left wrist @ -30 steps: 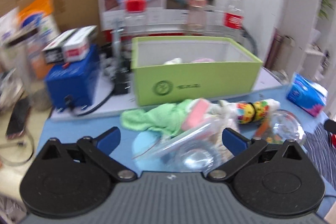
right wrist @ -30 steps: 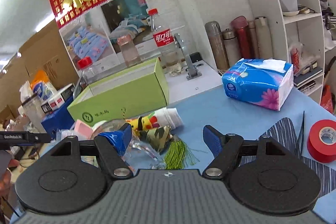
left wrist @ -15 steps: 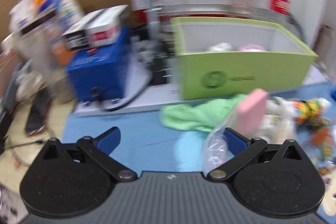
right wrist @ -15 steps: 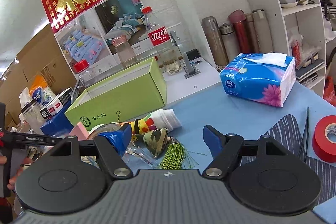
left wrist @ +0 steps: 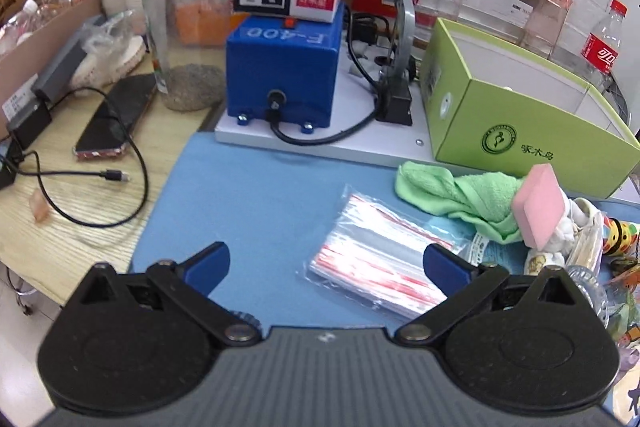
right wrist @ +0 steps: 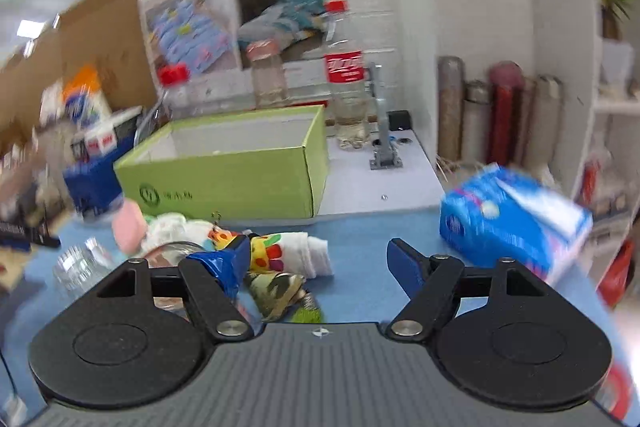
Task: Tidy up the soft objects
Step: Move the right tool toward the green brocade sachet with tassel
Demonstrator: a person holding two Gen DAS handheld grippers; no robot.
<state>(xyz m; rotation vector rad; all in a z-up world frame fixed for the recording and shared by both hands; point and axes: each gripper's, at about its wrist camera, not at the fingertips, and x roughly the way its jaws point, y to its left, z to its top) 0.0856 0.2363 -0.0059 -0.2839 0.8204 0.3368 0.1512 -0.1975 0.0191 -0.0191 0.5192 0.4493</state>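
Here, left gripper (left wrist: 326, 261) spread wide over the blue mat (left wrist: 256, 195), nothing held, a packet of zip bags (left wrist: 376, 259) lying between the tips. Right gripper (right wrist: 318, 259) likewise parted and empty (view blurred). Green towel (left wrist: 460, 195), pink sponge (left wrist: 540, 207) and patterned sock (right wrist: 288, 253) heaped just before the green box (left wrist: 520, 131).
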